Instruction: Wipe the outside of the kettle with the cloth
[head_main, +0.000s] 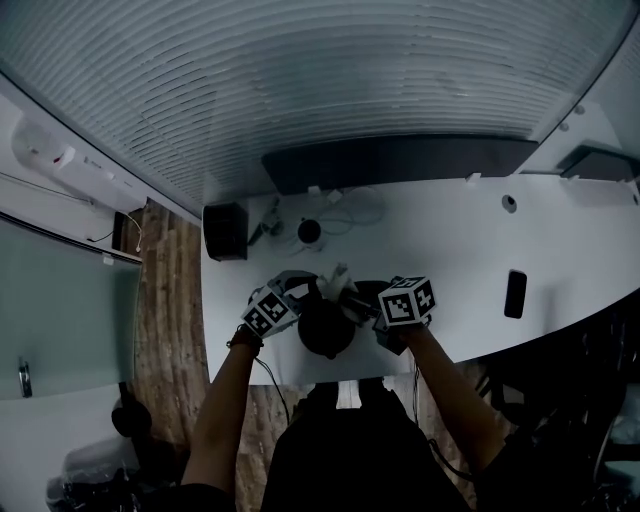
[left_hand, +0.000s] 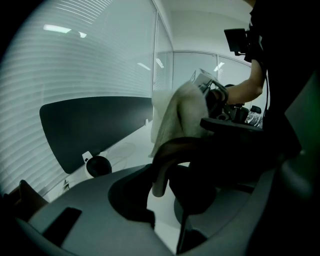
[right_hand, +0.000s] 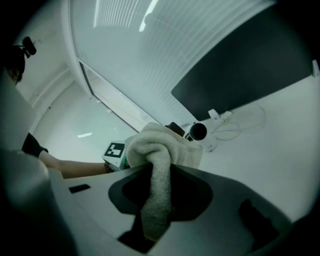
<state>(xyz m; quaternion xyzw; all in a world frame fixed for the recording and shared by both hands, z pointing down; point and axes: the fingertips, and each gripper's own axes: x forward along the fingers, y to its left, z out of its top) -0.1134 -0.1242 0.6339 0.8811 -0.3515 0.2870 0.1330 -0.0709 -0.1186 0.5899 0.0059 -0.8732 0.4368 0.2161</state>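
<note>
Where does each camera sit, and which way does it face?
Head view: on the person's head, facing steeply down at white desk and round dark kettle; left forearm and right forearm show.
Left gripper view: on the left tool, along jaws closed on the kettle's handle; right forearm shows.
Right gripper view: on the right tool, along jaws pinching the pale towelling cloth; left forearm shows.
Both gripper views share the cloth.

Dim, fisheye-warped, dark vignetted corners

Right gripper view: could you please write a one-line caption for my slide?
The right gripper clamps a bunched pale cloth, white desk beyond.
</note>
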